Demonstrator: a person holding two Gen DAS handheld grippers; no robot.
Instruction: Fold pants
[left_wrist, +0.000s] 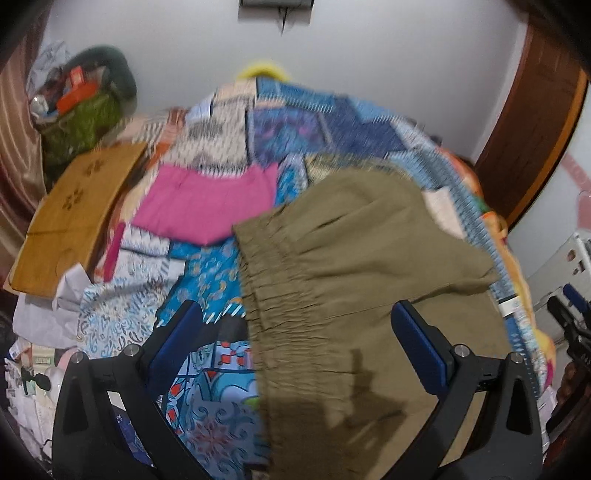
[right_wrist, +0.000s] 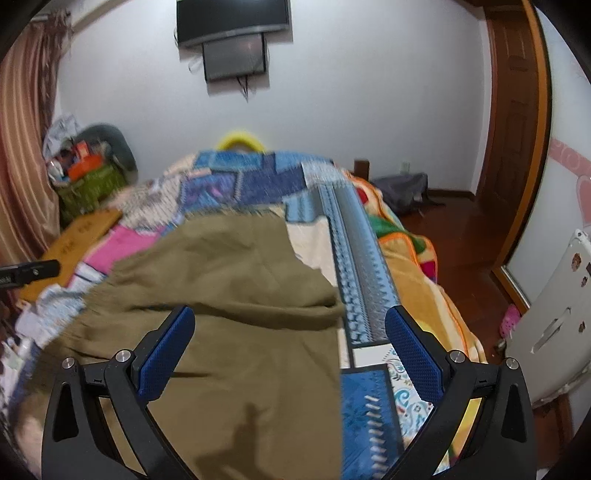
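Two tools hovered above the olive pants, which lay on the patchwork bedspread of a bed. In the left wrist view the pants filled the lower right of the frame, the gathered elastic waistband running from mid-frame down toward the lower centre, so that the left tool straddled that waistband edge. In the right wrist view the pants occupied the centre and lower left, their straight side edge dropping down the frame just right of centre; the right tool spanned this edge, one finger over cloth, the other over bedspread. The garment's long axis appeared to run away from both tools toward the upper part of each frame, and a fold line crossed it mid-frame. Both tools stood with fingers spread wide and held nothing. Each pointed forward and slightly downward along the bed. A pink cloth and a wooden board lay at the left, apart from the pants. Judged from this, either tool was equally near its own edge.
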